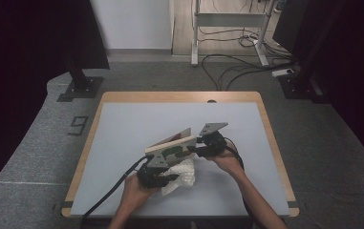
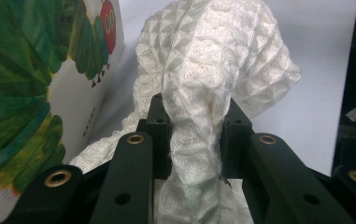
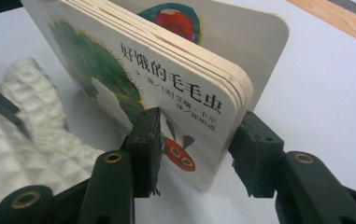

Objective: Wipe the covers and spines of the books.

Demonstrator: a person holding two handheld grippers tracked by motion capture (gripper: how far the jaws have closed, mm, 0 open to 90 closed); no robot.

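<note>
The white waffle-knit cloth (image 2: 213, 70) bunches up between the jaws of the left gripper (image 2: 192, 135), which pinch a thick fold of it; in the left gripper view the fabric rises from the pads in the lower middle of the frame and balloons toward the top centre, with a strand trailing down to the lower left. In the high view the cloth (image 1: 182, 174) lies in the lower middle of the frame, a crumpled heap on the grey table mat (image 1: 122, 143), just right of the left gripper (image 1: 163, 179), whose hand (image 1: 134, 191) comes up from the bottom edge with the wrist angled toward the upper right. Just above the cloth, the board book (image 1: 172, 143) stands tilted on its lower edge, slanting from centre toward the upper right. The right gripper (image 1: 196, 149) clamps it from the right, its hand (image 1: 225, 162) reaching in from the lower right with the forearm slanting up and left. In the right gripper view the two jaws press either side of the book (image 3: 166, 84) at its near corner, across the whole block of thick pages, the caterpillar cover facing left and the cloth (image 3: 21, 140) lying at the lower left of the frame. The wooden table rim (image 1: 179, 97) frames the mat.
</note>
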